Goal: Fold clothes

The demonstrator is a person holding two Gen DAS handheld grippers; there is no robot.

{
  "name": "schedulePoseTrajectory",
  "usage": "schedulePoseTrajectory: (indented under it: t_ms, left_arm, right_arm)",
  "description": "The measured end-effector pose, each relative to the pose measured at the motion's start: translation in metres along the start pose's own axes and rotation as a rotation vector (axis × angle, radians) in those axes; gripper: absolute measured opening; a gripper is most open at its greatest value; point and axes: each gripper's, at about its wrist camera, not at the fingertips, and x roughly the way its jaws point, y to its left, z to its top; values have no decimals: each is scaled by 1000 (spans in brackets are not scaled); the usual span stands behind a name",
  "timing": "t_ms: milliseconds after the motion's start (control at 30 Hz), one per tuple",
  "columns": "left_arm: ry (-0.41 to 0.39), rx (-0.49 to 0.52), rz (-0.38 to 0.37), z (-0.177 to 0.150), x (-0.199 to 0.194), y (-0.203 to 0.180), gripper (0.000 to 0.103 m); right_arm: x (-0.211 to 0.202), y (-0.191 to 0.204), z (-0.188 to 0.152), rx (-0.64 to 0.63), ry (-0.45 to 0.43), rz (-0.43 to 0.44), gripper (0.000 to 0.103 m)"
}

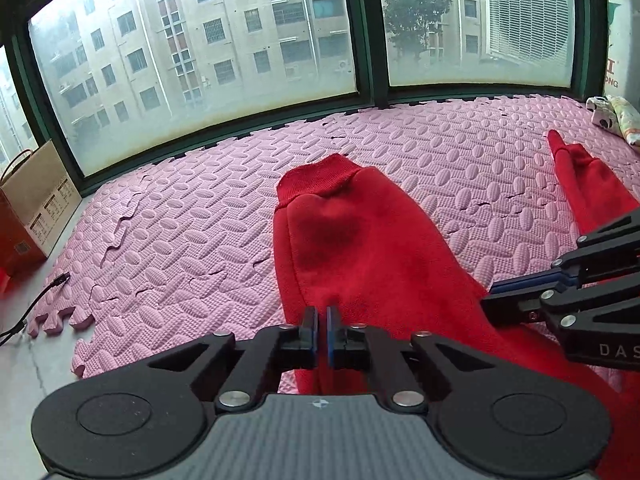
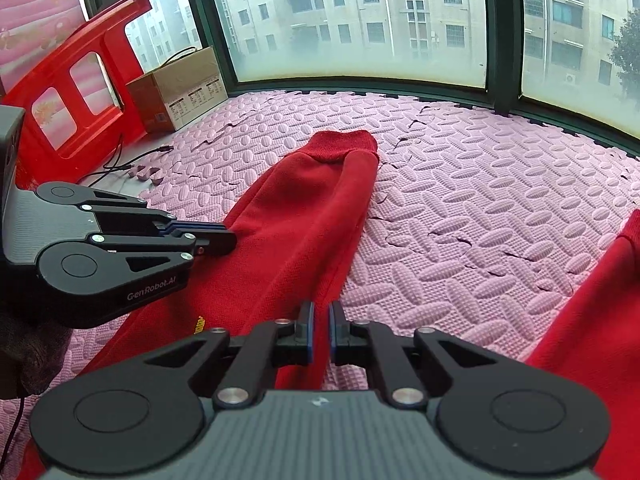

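While both sets of jaws are pinched thin on the red garment (image 1: 360, 240) lying on the pink mat (image 1: 180, 216), the left gripper (image 1: 322, 316) and right gripper (image 2: 322, 312) could lose that slight bite of cloth.

We recorded a solid red garment (image 1: 360, 248) with a ribbed cuff (image 1: 320, 176) of the same red and a small yellow mark (image 2: 199, 325) on its cloth, lying on a pink foam mat (image 1: 200, 216) embossed with oval ridged bumps. We noted black grippers, the left gripper (image 1: 322, 312) and the right gripper (image 2: 322, 308), each with blue pads and grey ribbed bodies with silver rivets. We also listed a dark green window frame (image 1: 368, 40), a brown cardboard box (image 2: 180, 88), a red plastic chair (image 2: 72, 80) and a black cable (image 1: 36, 304).
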Motion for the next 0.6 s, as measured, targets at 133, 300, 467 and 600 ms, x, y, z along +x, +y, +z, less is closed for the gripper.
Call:
schedulePoseTrajectory:
  t_ms: [133, 300, 467, 600]
  left_arm:
    - [-48, 18, 74, 2, -14, 4, 3]
    - [-22, 42, 94, -2, -9, 11, 3]
    - [-3, 27, 80, -2, -9, 9, 9]
    - [-28, 0, 89, 8, -16, 10, 10]
  right_arm:
    - [-2, 1, -1, 6, -7, -22, 6]
    - [-2, 2, -1, 3, -8, -35, 6]
    - [-5, -1, 2, 20, -2, -38, 8]
    - [-10, 0, 4, 14, -5, -34, 8]
